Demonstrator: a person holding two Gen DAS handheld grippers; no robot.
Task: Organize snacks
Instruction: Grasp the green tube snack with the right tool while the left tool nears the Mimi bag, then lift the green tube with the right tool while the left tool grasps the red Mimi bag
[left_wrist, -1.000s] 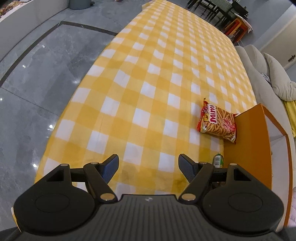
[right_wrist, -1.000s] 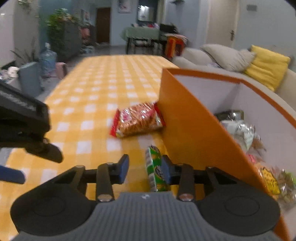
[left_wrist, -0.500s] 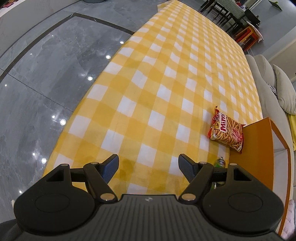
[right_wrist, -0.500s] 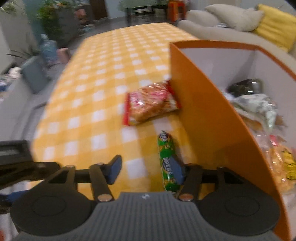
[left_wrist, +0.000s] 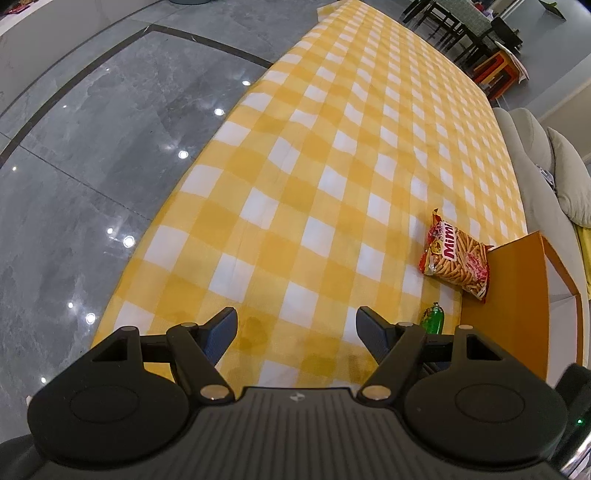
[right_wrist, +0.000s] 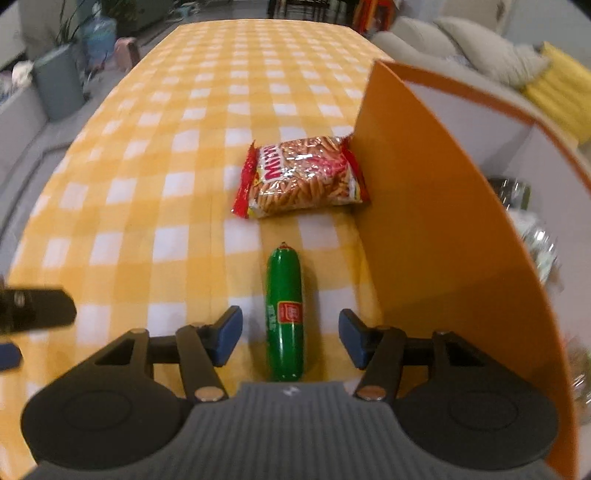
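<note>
A green sausage-shaped snack (right_wrist: 284, 314) lies on the yellow checked tablecloth (right_wrist: 184, 155), between the open fingers of my right gripper (right_wrist: 290, 334), which does not touch it. A red Mimi bag of stick snacks (right_wrist: 301, 175) lies beyond it, against the orange box (right_wrist: 436, 221). Several wrapped snacks (right_wrist: 535, 243) lie inside the box. In the left wrist view my left gripper (left_wrist: 296, 330) is open and empty above the cloth, with the Mimi bag (left_wrist: 456, 258), the green snack (left_wrist: 433, 318) and the orange box (left_wrist: 517, 306) to its right.
A grey sofa (right_wrist: 461, 44) with a yellow cushion (right_wrist: 561, 88) stands behind the box. Shiny grey floor (left_wrist: 92, 155) lies left of the table. A grey bin (right_wrist: 59, 85) and plants stand at the far left. Dining chairs (left_wrist: 461, 33) stand beyond the table.
My right gripper opened and drew back, leaving the green snack lying on the cloth between its fingers. My left gripper rose and tilted, staying open.
</note>
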